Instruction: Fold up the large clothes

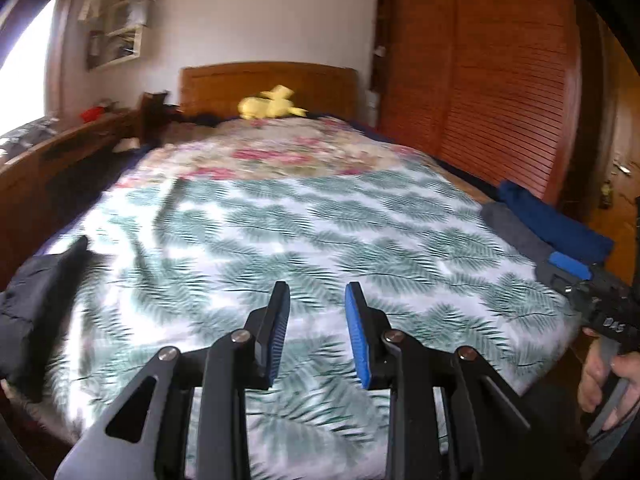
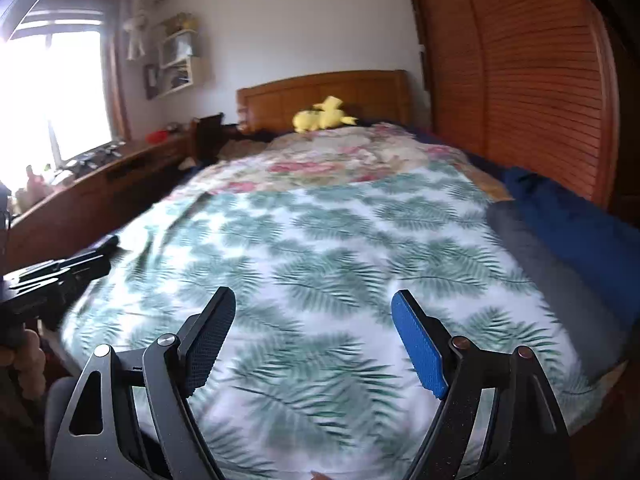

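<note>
I hold my left gripper [image 1: 318,292] over the near edge of the bed [image 1: 280,220], fingers a narrow gap apart with nothing between them. My right gripper [image 2: 314,300] hangs over the same edge, spread wide and also bare. The leaf-print cover [image 2: 340,260] lies across the near part of the bed, with a floral quilt [image 2: 320,164] beyond it toward the headboard [image 2: 324,92]. A black garment [image 1: 36,312] sits bunched at the bed's left edge. Along the right edge lie a grey garment [image 2: 552,276] and, just beside it, a blue garment [image 2: 580,224]. A yellow plush [image 2: 324,118] rests by the headboard.
</note>
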A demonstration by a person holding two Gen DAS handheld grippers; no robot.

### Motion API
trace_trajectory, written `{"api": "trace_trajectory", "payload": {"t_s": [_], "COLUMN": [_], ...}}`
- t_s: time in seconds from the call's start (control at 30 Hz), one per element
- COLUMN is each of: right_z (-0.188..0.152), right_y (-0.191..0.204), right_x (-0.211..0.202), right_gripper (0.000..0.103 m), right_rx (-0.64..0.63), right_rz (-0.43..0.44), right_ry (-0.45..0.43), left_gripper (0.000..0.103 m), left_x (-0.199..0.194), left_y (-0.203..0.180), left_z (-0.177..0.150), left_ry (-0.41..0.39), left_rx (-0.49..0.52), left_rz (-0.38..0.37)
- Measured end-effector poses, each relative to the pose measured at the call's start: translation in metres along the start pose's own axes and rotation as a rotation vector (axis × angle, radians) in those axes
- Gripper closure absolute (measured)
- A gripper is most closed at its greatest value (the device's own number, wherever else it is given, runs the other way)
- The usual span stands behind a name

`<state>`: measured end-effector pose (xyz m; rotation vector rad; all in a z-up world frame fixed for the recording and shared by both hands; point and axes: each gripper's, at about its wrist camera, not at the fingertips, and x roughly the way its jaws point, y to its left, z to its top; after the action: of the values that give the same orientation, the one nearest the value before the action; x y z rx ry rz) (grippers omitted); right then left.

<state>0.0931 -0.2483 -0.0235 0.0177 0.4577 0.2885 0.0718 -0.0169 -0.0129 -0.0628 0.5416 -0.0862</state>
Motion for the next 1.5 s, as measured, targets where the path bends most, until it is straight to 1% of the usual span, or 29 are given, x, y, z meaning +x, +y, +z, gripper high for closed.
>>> {"api": "trace_trajectory", "payload": {"t_s": [0.07,0.2,0.43,0.93,1.5], "right_z": [0.001,0.005,0.001,-0.001,-0.002], "right_y": [0.016,0.045,0.070,0.074,0.071], "right_x": [0.000,-0.003,-0.005,-0.008,-0.011], "right_gripper": [0.021,0.021,0.021,0.021,0.021], "right_rx": [-0.009,-0.041,-0.068,-0.064,-0.053], "right_rz": [0.026,0.062,0.078,0.069,0.072], "right_ry": [-0.010,-0.038,-0.054,-0.064,-0.068], "left_gripper": [0.075,0.075,0.075,0.075,0.075], "left_x": [-0.009,-0.022,-0.034,-0.045,-0.049], "left_y": [0.014,0.033,0.048,0.044,0.038], "left_z": [-0.004,-0.013,-0.022,-0.026,-0.026], "left_ry": [-0.014,-0.033,-0.053,-0.077,-0.087], "left_rx": [-0.003,-0.016,-0.038,-0.045,-0.044], "left_rz": [0.044,0.084,0.100,0.093,0.091]}}
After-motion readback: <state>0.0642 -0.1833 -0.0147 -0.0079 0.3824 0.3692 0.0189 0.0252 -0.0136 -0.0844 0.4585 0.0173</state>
